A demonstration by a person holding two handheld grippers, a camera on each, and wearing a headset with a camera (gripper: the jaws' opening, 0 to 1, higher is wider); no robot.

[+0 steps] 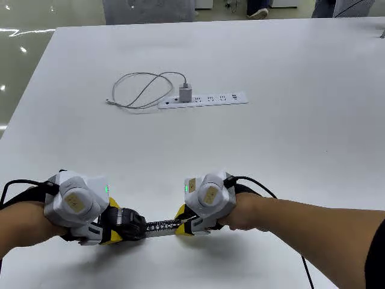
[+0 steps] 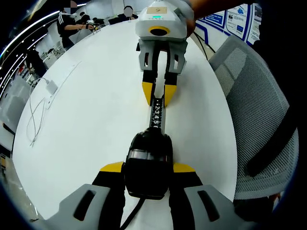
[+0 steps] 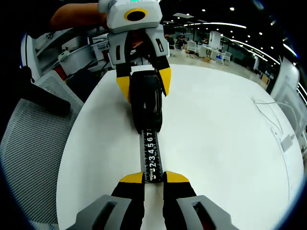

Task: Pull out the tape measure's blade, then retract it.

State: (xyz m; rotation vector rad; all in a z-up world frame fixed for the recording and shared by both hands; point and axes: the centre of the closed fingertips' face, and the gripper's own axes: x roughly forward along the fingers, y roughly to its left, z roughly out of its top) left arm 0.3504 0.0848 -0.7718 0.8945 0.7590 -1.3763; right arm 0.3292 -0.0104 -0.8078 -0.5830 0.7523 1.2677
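A black tape measure case (image 1: 130,224) is held just over the white table (image 1: 240,138) near its front edge, with my left gripper (image 1: 114,227) shut on it. In the left gripper view the case (image 2: 148,163) sits between the yellow-tipped fingers (image 2: 112,168). A short length of numbered blade (image 1: 161,226) runs from the case to my right gripper (image 1: 183,227), which is shut on the blade's end. The right gripper view shows the blade (image 3: 151,153) reading up to about 7, pinched between the yellow pads (image 3: 130,178), with the case (image 3: 146,103) beyond.
A white power strip (image 1: 204,99) with a plugged-in charger (image 1: 185,93) and a looped white cable (image 1: 141,90) lies at the table's middle. A grey mesh chair (image 2: 259,124) stands beside the table's edge. People sit at the far end of the room.
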